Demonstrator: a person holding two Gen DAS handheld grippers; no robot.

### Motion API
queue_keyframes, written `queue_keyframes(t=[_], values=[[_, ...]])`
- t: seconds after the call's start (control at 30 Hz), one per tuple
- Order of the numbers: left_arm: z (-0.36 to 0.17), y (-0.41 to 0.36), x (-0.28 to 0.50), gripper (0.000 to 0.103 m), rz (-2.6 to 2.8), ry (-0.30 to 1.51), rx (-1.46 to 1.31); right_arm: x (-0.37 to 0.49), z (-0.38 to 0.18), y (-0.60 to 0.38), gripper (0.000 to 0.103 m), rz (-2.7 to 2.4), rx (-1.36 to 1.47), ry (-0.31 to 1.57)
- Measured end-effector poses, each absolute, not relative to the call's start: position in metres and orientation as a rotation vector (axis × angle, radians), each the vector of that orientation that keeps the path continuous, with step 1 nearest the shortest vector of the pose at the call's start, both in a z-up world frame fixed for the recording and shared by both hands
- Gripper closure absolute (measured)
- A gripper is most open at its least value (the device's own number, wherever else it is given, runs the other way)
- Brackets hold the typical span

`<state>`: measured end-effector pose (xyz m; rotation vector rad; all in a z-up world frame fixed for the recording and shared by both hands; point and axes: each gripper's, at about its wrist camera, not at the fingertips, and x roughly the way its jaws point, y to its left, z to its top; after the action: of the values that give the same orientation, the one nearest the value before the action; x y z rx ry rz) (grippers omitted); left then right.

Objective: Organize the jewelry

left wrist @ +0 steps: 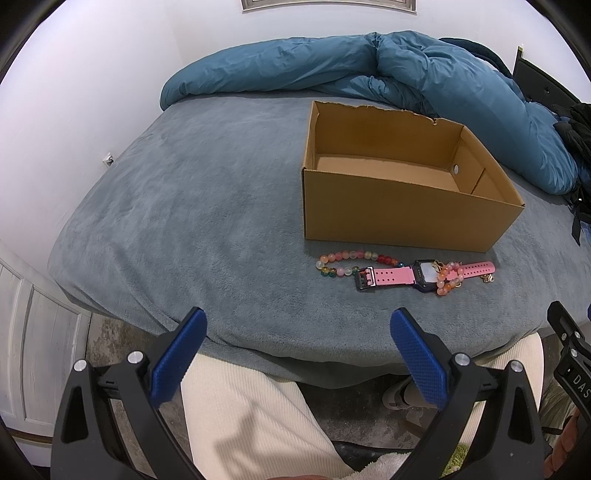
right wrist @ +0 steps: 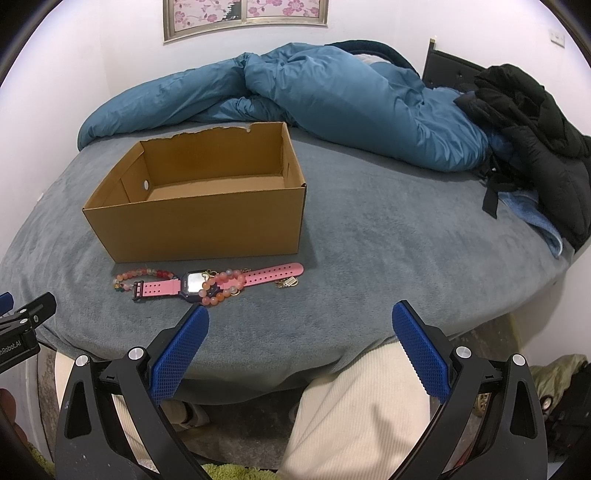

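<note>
Both claws hang wide apart and hold nothing: the left gripper and the right gripper hover side by side just off the near edge of a bed, their blue ribbed pads spread above the person's cream trousers. Legible writing is scarce — the body of the right gripper, seen at the edge of the left wrist view, bears the letters "DAS", and the left gripper's body in the right wrist view shows "nRobot.AI" (the start is cut off by the frame). On the grey-blue fleece blanket stands an open cardboard box with a torn far rim, nothing visible inside it. Just in front of the box lies the jewelry in a row: a multicoloured bead bracelet at the left, touching the buckle end of a pink-strapped watch that lies flat, face up; an orange-and-pink bead bracelet is draped over the watch face and strap, and a small gold charm rests beside the strap's free end. Each gripper points forward and slightly down toward the bed, level with the other — the pile sits ahead and to the right of the left one, ahead and to the left of the right. Behind the box a rumpled teal duvet is heaped, with a black jacket at the far right; a framed blossom picture hangs on the wall.
</note>
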<state>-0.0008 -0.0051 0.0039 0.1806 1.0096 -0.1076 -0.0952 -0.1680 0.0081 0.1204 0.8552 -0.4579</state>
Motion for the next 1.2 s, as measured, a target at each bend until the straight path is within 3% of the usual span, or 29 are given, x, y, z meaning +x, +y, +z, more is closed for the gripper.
queue_keyframes(t=[1.2], values=[[-0.008,-0.011,0.004,0.005,-0.143,1.026,0.190,-0.094,-0.005,-0.177,0.008,-0.457,0.141,0.869]])
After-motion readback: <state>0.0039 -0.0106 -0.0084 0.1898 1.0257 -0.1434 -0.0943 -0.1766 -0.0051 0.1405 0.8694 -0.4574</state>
